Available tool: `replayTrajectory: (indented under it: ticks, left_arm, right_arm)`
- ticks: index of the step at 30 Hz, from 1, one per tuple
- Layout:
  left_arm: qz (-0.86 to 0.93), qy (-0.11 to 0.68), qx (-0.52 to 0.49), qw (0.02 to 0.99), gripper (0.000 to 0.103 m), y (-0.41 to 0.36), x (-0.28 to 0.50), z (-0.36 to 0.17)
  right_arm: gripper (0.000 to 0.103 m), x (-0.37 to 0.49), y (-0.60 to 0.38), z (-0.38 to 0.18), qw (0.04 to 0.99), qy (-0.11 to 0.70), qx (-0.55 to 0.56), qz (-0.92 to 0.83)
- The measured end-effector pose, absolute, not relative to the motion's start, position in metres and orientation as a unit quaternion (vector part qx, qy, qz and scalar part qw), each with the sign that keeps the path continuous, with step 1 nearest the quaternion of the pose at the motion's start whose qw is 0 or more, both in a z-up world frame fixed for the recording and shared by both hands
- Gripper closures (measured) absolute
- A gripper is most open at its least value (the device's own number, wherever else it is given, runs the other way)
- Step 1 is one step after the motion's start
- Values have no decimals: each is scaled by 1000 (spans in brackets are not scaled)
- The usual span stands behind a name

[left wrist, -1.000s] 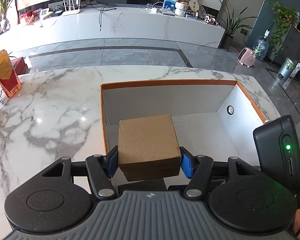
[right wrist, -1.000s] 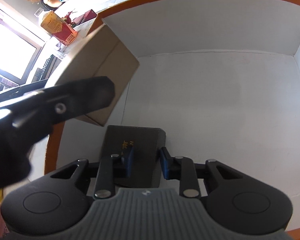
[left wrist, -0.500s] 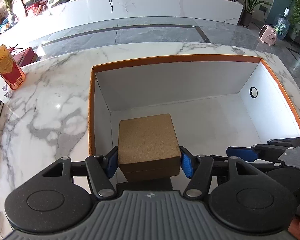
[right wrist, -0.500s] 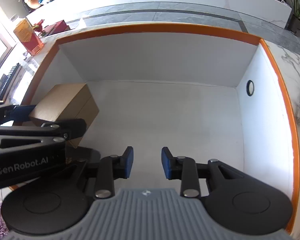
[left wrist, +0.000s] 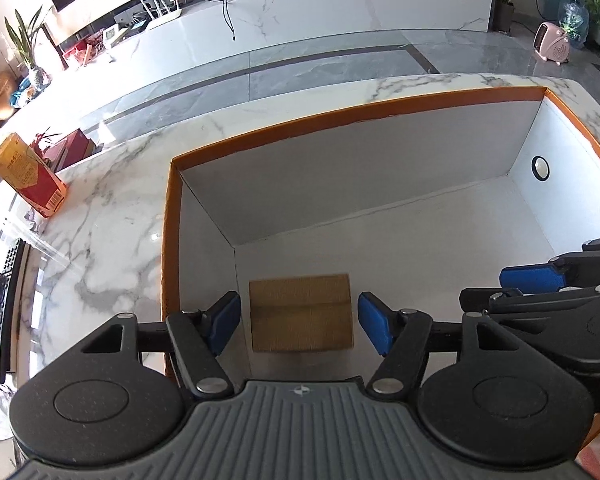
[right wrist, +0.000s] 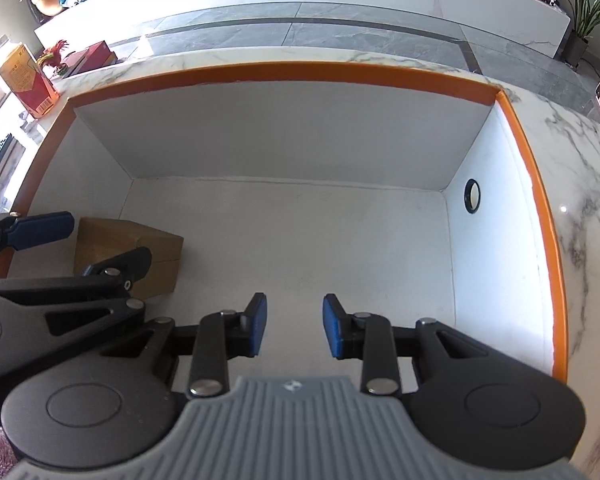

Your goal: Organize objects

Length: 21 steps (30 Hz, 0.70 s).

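Cardboard box (left wrist: 300, 312), brown and square, sits on the white floor of an orange-rimmed storage bin (left wrist: 340, 120), in its near left corner, straight ahead of the left gripper (left wrist: 299, 326) and between its blue pads (left wrist: 374, 328), which stand clear of it on both sides. Those jaws have just been opening and now are spread wide, with a sliver of white bin floor showing between each pad and the box. Right gripper (right wrist: 295, 325) hovers over the middle of the same bin, its jaws parted a little and holding nothing, only bare white floor ahead of them. From the right wrist view the box (right wrist: 140, 248) lies off to the left of those jaws, partly behind the left gripper's black finger. Marble table (left wrist: 100, 240) carries the bin; well to the left of the left jaws, on the table's far edge, stands a red and yellow carton (left wrist: 30, 176). A round black-ringed hole (right wrist: 472, 197) marks the bin's right-hand wall, ahead and right of the right jaws.
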<state>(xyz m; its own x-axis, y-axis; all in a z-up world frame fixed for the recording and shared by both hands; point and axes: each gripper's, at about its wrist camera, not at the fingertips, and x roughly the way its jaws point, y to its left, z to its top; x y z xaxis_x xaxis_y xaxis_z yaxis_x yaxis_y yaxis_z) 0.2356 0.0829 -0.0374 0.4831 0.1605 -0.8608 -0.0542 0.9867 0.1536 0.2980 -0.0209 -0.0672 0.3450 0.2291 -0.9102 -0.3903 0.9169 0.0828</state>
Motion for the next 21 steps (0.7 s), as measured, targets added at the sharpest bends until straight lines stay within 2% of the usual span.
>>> replayTrajectory:
  ticks: [5, 9, 10, 12, 16, 21]
  left_arm:
    - [49, 480, -23, 876, 28, 106, 225, -11]
    - [48, 446, -72, 891, 30, 131, 214, 13]
    - [52, 441, -77, 893, 32, 136, 213, 18]
    - [56, 434, -85, 895, 37, 143, 211, 24]
    - [63, 444, -99, 889, 62, 157, 213, 20]
    - [73, 448, -109, 884, 69, 170, 207, 13]
  right_arm:
    - [73, 306, -13, -73, 805, 554, -40, 208]
    - [71, 311, -9, -68, 806, 546, -4, 230]
    - [60, 313, -7, -65, 806, 543, 6, 238]
    - [52, 318, -2, -60, 805, 540, 19, 245]
    - [53, 328, 12, -55, 800, 537, 49, 262]
    - [60, 330, 37, -51, 804, 525, 33, 276]
